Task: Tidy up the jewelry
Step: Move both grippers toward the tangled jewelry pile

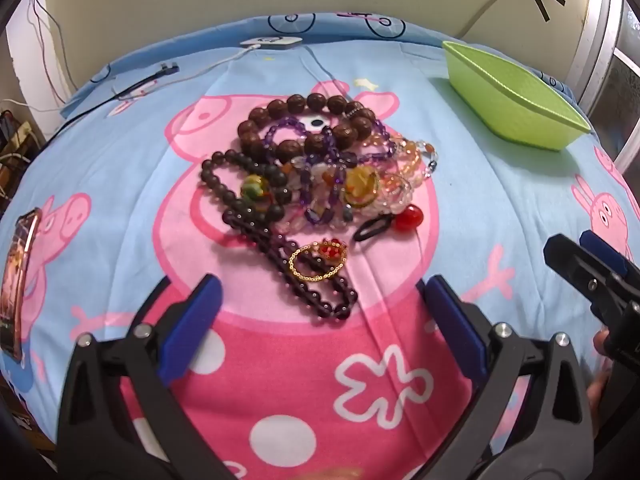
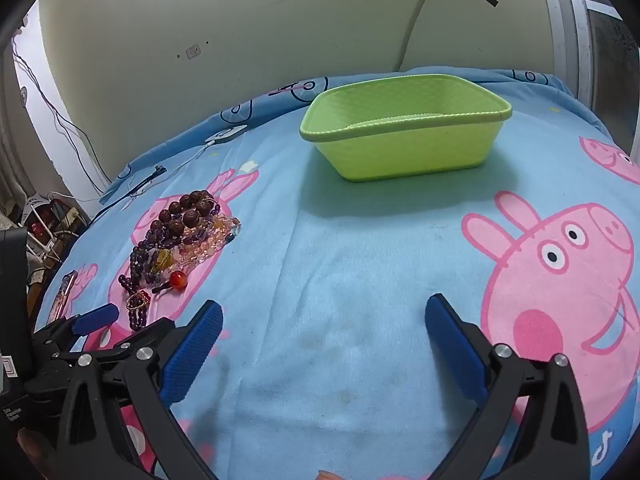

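A pile of jewelry point(image 1: 316, 168) lies on the pink pig print of a blue sheet: large brown beads point(image 1: 296, 120), purple and clear bead strands, a dark bead necklace point(image 1: 280, 240), a gold chain bracelet point(image 1: 318, 266) and a red bead hair tie point(image 1: 408, 218). My left gripper point(image 1: 320, 312) is open and empty, just in front of the pile. The pile also shows in the right wrist view point(image 2: 180, 240). A green basket point(image 2: 404, 132) stands empty at the back; it also shows in the left wrist view point(image 1: 516, 96). My right gripper point(image 2: 324, 340) is open and empty over bare sheet.
A phone point(image 1: 18, 280) lies at the sheet's left edge. A white charger and cables point(image 1: 272, 42) lie at the back left. A wall runs behind the bed. The right gripper point(image 1: 588, 264) shows at the right of the left wrist view.
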